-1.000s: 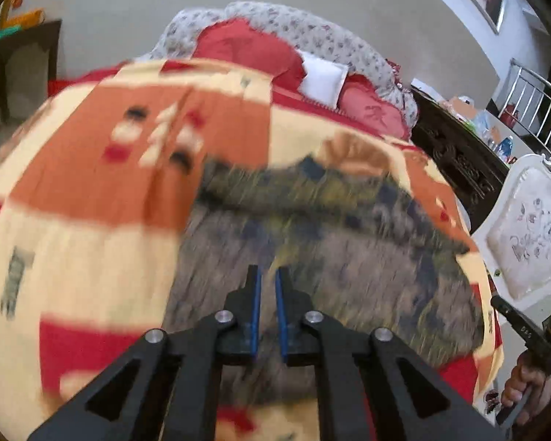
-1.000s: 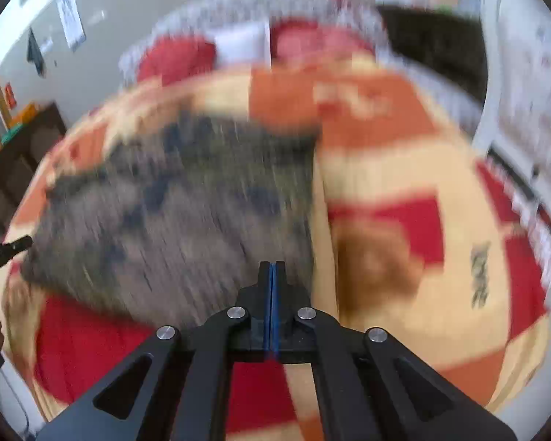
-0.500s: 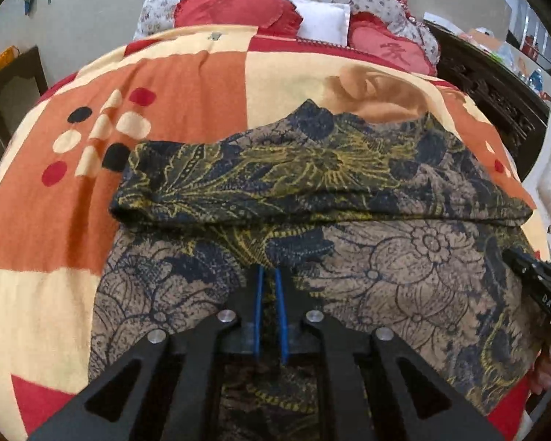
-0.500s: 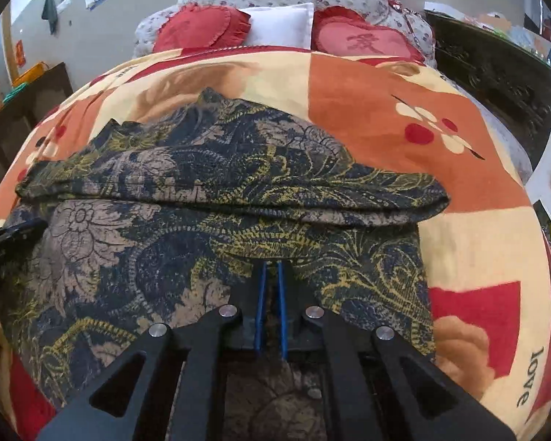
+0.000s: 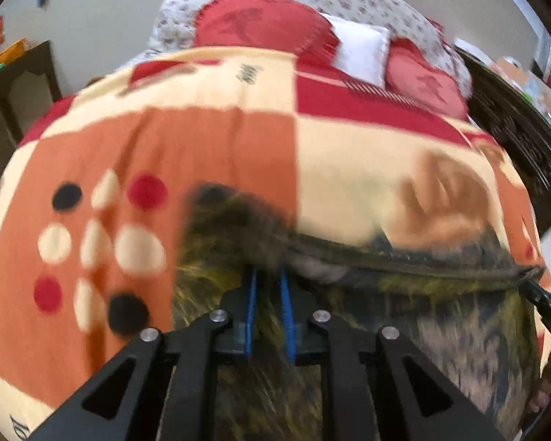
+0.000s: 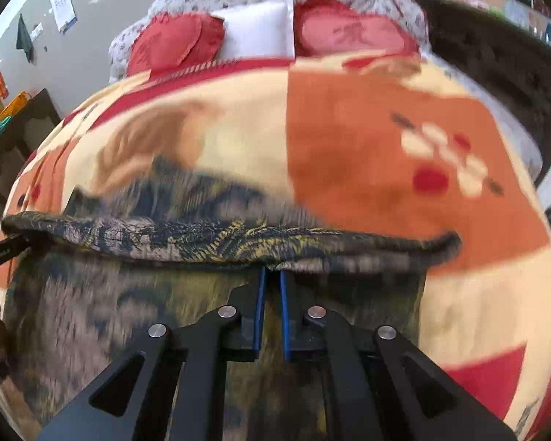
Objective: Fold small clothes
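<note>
Item: patterned garment (image 6: 187, 239), on bed blanket (image 6: 349, 154), ctr to 6 o'clock.
Status: first fold in progress, edge doubled over; further folds left.
L gripper (image 5: 268, 290): jaws opening, hem btwn.
R gripper (image 6: 272, 290): jaws slightly spread, hem at tips.

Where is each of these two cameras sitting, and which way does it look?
Left wrist view: on the left gripper, looking down its fingers over the dark patterned garment toward the pillows; the other gripper's tip and a hand show at right.
Right wrist view: on the right gripper, facing likewise; a hand at left.
Shared: garment, blanket, pillows.
</note>
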Action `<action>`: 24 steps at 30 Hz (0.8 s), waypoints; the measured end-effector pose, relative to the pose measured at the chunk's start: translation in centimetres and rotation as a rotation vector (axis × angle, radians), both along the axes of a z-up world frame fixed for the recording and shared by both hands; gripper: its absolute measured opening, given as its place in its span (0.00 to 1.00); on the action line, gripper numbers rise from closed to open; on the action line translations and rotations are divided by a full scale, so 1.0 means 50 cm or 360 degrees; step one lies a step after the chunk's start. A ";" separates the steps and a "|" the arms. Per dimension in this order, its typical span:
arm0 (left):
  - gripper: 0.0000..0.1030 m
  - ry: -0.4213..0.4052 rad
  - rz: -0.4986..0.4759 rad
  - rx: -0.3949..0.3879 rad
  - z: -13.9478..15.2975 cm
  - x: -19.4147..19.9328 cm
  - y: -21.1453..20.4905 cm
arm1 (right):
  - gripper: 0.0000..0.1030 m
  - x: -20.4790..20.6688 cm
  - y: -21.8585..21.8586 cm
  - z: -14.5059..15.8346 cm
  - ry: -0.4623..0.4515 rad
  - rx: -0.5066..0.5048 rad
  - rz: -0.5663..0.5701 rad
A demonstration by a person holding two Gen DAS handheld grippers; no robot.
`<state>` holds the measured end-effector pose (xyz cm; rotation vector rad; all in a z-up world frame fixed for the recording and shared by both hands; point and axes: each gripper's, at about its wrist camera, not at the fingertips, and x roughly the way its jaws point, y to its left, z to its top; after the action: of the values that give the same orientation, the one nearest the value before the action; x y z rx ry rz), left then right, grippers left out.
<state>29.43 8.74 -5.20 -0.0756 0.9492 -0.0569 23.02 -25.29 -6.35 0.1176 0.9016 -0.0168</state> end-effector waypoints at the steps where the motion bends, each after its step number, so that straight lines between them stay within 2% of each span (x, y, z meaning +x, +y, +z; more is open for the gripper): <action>1: 0.18 -0.0013 0.0038 -0.0005 0.007 0.009 0.009 | 0.07 0.012 -0.003 0.012 -0.0040 -0.0025 -0.0017; 3: 0.22 -0.0056 0.0065 -0.0065 0.028 0.009 0.018 | 0.07 0.020 -0.014 0.039 -0.0125 -0.0038 -0.0049; 6: 0.39 -0.0153 -0.0009 -0.0102 0.048 -0.020 -0.010 | 0.07 0.010 -0.025 0.069 -0.0230 0.0001 -0.0097; 8: 0.39 -0.0180 -0.0084 -0.0072 0.039 -0.041 -0.050 | 0.10 -0.003 -0.022 0.077 -0.0264 0.0039 -0.0148; 11: 0.40 -0.0174 -0.0169 0.0007 0.004 -0.048 -0.108 | 0.11 0.000 0.006 0.053 -0.0219 0.0055 -0.0129; 13: 0.44 -0.0144 -0.0159 0.0061 -0.026 -0.037 -0.125 | 0.11 0.012 0.022 0.019 -0.0137 0.0026 -0.0105; 15: 0.47 -0.0082 -0.0134 0.0047 -0.058 -0.027 -0.123 | 0.15 0.024 0.022 -0.027 -0.0044 0.0012 -0.0114; 17: 0.48 -0.0089 -0.0127 0.0030 -0.065 -0.025 -0.122 | 0.16 0.021 0.009 -0.038 -0.0085 0.0084 -0.0117; 20: 0.50 -0.0098 -0.0115 0.0090 -0.072 -0.023 -0.137 | 0.17 0.023 -0.010 -0.049 -0.0091 0.0179 -0.0112; 24: 0.53 -0.0104 -0.0094 0.0088 -0.076 -0.017 -0.139 | 0.17 0.024 -0.004 -0.053 -0.0098 0.0132 -0.0111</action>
<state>28.60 1.79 -9.01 0.0054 0.8872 -0.0873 24.23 -25.49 -9.00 0.2257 0.8368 -0.0403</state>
